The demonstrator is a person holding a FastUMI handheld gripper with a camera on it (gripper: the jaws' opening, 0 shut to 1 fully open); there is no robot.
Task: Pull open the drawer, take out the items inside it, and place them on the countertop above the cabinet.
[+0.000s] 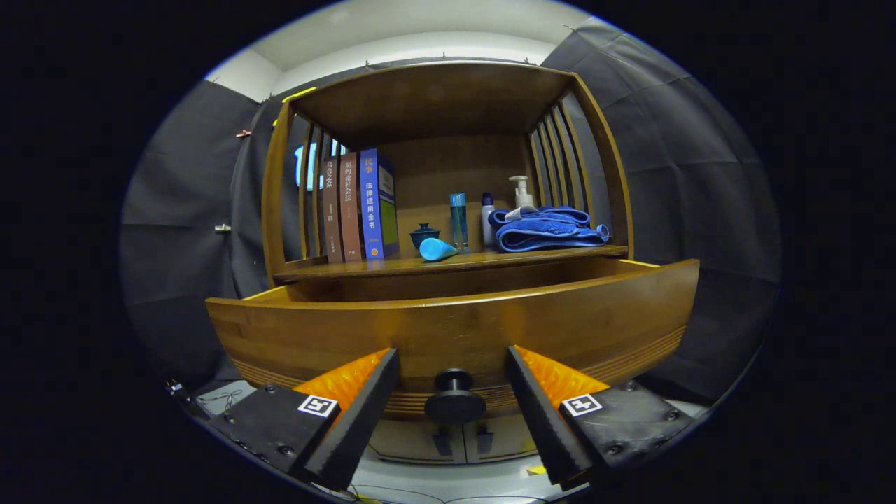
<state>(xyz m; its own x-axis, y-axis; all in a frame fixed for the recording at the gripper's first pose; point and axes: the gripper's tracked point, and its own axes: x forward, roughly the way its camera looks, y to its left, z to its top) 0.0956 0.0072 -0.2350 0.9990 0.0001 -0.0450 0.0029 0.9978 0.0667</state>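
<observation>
Drawer [448, 329] stands pulled out from the wooden cabinet [448, 98], its dark knob [455, 400] between the fingers of the tool [453, 364], which is released and touches nothing. Above the drawer, on the surface [392, 267], stand books [360, 206], a small lidded bowl [424, 234], bottles [458, 218] and a folded blue towel [547, 228].

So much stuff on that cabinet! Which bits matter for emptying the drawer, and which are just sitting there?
Part of the job:
- drawer, already pulled out
- its knob, between the fingers of the open gripper, untouched
- countertop above it

Just lying about:
- books
- blue towel
- pump bottle
- small lidded pot
- light blue tube lying on its side

The drawer's inside is hidden.
</observation>
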